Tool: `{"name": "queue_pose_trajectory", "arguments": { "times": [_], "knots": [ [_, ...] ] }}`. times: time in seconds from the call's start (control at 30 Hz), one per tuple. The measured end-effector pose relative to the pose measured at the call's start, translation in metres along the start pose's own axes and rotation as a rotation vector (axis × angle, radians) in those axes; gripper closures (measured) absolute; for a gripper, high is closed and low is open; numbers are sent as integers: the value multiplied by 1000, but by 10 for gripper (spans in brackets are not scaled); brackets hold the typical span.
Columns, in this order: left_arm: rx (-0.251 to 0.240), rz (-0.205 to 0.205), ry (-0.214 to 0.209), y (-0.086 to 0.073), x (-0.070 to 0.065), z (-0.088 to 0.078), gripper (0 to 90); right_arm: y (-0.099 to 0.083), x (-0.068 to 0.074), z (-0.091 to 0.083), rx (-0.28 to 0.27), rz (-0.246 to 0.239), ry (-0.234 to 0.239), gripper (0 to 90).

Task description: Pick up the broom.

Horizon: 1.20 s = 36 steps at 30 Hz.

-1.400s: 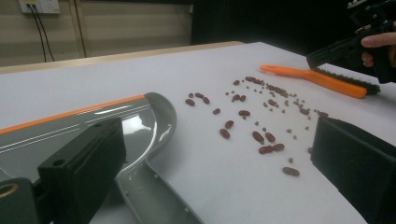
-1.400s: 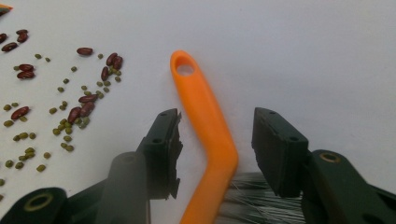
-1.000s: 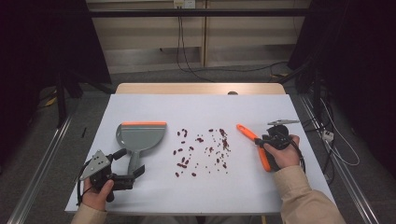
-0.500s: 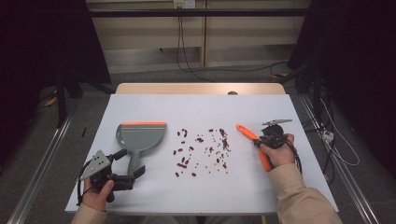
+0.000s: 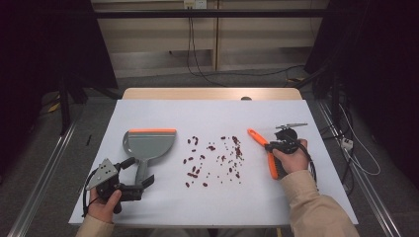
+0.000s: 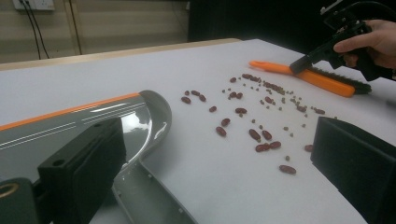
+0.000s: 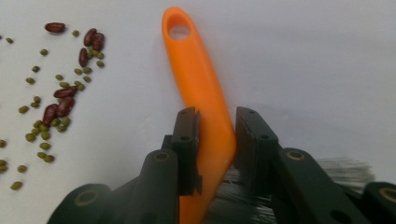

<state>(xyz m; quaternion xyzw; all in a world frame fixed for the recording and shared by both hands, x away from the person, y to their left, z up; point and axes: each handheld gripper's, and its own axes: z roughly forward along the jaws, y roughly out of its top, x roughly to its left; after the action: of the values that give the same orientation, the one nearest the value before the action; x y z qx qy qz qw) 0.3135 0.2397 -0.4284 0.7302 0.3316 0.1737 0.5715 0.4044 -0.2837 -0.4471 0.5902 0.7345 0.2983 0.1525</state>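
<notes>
Right gripper (image 7: pixel 214 140) closed on brush (image 7: pixel 201 93), white table (image 5: pixel 207 116).

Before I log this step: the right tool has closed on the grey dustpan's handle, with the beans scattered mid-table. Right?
Not quite. The right tool has closed on the orange brush, as the right gripper view shows. The dustpan lies ungripped near the left tool. The beans are scattered mid-table.

We see a brush (image 7: pixel 203 88) with a smooth, slightly glossy orange plastic handle and thin translucent bristles. The dustpan (image 6: pixel 84 126) looks like glossy grey plastic with an orange lip. The bench (image 5: pixel 212 118) has a matt white, paper-like cover and a wood edge. The right gripper (image 7: pixel 215 140) looks like matt black plastic. Beans (image 6: pixel 259 135) look shiny.
</notes>
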Motion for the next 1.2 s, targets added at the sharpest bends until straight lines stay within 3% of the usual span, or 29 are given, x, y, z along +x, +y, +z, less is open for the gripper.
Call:
{"name": "queue_pose_trajectory", "arguments": {
  "times": [0.23,0.4,0.5,0.77,0.87,1.2],
  "knots": [
    [-2,-5,1,0,0,-2,31,6,5,2,-8,-19,13,712],
    [1,-3,-1,-1,0,-1,30,5,5,3,27,-19,11,626],
    [8,-1,-3,-1,-1,-1,30,5,8,3,43,-11,13,651],
    [9,1,-4,-1,-1,-1,30,11,14,10,98,-16,-38,667],
    [11,6,-7,-1,-1,-1,30,10,11,11,85,8,-21,667],
    [12,10,-9,0,-4,1,30,11,15,12,103,-12,-51,673]
  ]
}}
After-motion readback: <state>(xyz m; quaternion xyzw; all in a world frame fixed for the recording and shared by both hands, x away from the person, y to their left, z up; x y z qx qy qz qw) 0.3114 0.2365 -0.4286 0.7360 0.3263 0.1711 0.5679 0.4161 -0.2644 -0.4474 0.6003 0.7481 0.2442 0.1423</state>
